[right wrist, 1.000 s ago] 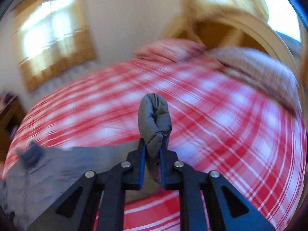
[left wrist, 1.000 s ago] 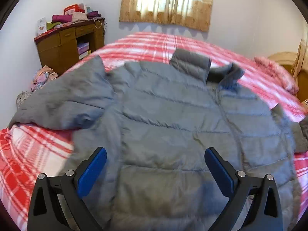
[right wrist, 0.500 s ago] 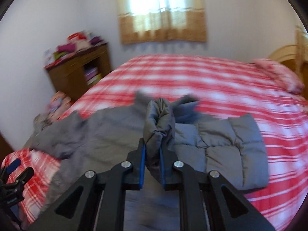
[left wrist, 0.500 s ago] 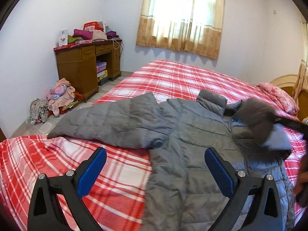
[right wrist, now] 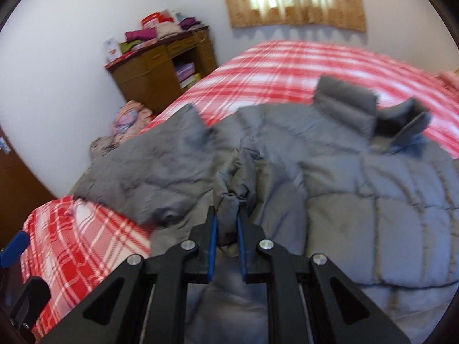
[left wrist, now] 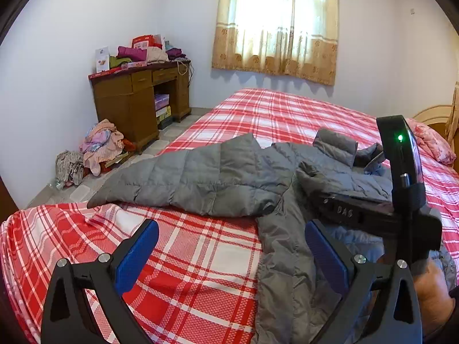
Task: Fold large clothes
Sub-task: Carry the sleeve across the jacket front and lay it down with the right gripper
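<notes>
Grey jacket (left wrist: pixel 223 180); "DAS" on right gripper (right wrist: pixel 226 223).

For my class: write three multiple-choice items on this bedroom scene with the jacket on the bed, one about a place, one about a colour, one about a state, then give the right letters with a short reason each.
1. Where does the wooden desk stand?
A. against the wall beyond the bed's left side
B. under the window
C. on the bed

2. What colour is the jacket?
A. red
B. grey
C. green

3. How does the left gripper stand?
A. shut on a sleeve
B. shut on the bedsheet
C. open, with nothing between its pads

Answers:
1. A: the desk sits by the left wall, with a heap of clothes on the floor beside it.
2. B: the quilted jacket is grey on the red checked bedsheet.
3. C: its blue pads stand wide apart above the bedsheet, while the right gripper has a bunched sleeve cuff between its pads.
</notes>
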`<state>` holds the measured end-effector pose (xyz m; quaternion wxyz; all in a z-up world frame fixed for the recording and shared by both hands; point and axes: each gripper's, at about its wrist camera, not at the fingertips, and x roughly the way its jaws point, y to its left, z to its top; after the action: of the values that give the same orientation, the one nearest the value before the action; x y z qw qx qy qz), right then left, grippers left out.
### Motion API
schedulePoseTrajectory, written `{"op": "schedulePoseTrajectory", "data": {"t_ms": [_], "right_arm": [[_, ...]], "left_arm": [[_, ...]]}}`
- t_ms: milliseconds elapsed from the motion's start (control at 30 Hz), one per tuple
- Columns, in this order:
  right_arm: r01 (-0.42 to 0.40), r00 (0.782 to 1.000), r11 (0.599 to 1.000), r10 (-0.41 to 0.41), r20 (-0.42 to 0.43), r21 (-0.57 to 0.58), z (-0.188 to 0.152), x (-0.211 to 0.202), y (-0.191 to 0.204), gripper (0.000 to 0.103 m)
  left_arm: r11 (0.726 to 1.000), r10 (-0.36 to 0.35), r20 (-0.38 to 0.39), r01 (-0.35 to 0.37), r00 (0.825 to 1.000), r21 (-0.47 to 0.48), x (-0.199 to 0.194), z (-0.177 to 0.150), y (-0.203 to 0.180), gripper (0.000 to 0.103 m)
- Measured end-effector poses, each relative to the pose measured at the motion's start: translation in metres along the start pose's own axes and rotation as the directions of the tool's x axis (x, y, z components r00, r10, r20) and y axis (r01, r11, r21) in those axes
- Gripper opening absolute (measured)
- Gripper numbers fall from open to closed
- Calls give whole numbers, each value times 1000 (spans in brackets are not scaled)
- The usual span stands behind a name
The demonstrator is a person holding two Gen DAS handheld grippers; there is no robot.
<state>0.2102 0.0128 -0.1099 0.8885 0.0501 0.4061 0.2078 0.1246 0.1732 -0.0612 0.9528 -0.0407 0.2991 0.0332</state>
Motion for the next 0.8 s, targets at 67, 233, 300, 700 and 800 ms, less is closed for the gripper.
{"op": "schedulePoseTrajectory", "data": {"t_ms": [67, 233, 300, 700, 800], "right_arm": [[-53, 998, 998, 54, -24, 16, -6, 5, -1, 35], [-179, 982, 978, 171, 78, 110, -6, -40, -27, 78], [-125, 975, 988, 106, 195, 89, -1, -79, -43, 77], [376, 879, 829, -461, 123, 414, -20, -138, -250, 55], [387, 890, 817, -452, 58, 427, -31, -122, -273, 52]], "left_arm": [[1000, 1, -8, -1, 1000, 1, 3, -1, 0, 102], [1000, 14, -11, -14, 1000, 8, 10, 7, -7, 102], [1000, 16, 4, -16, 1000, 7, 12, 14, -10, 102], [990, 87, -41, -82, 995, 111, 99, 53, -109, 102], [983, 147, -97, -135, 984, 128, 131, 44, -128, 102]]}}
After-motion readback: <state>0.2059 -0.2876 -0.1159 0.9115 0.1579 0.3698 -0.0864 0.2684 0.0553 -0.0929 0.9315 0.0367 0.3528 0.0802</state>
